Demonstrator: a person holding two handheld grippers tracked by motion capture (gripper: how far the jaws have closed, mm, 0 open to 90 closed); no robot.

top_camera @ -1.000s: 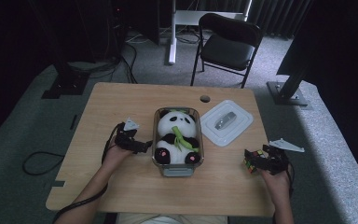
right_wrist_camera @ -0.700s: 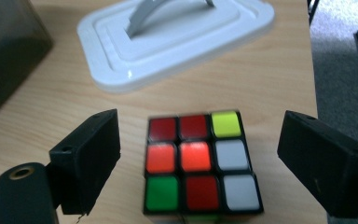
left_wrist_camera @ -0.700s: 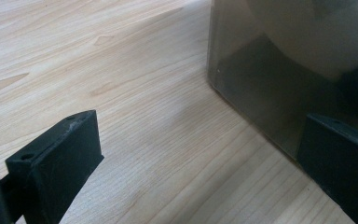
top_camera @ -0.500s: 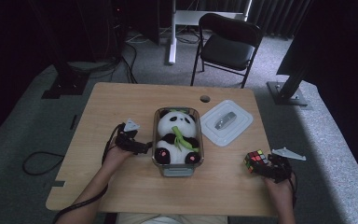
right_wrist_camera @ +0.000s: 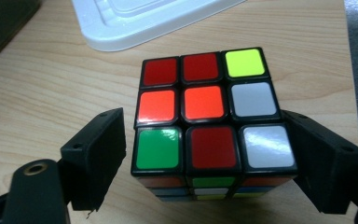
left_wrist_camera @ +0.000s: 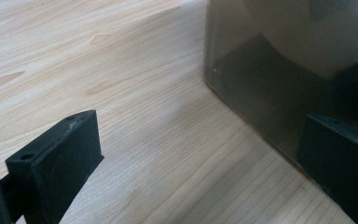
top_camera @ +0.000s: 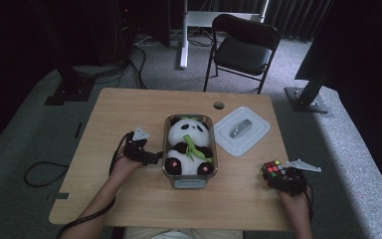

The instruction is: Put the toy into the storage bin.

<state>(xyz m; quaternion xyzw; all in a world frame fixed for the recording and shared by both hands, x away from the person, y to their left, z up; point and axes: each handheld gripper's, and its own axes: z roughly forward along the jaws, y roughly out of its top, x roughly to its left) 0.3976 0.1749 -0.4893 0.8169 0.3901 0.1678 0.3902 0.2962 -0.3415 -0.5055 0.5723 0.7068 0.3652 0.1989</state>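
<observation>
Wooden table (top_camera: pixel 129 114) mid-frame: my right gripper (top_camera: pixel 283 178), lower right, straddles the Rubik's cube (top_camera: pixel 273 170), jaws just closing; my left gripper (top_camera: pixel 151 157) sits open against the glass container (top_camera: pixel 173 175).

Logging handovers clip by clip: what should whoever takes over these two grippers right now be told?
Left gripper: open, beside the glass container; nothing held.
Right gripper: jaws just closing around the puzzle cube on the table; a gap shows at one jaw, so not gripped.
Done: panda plush is in the container; lid lies off, to its right.
Left: grip the cube; probably lid afterwards.
</observation>
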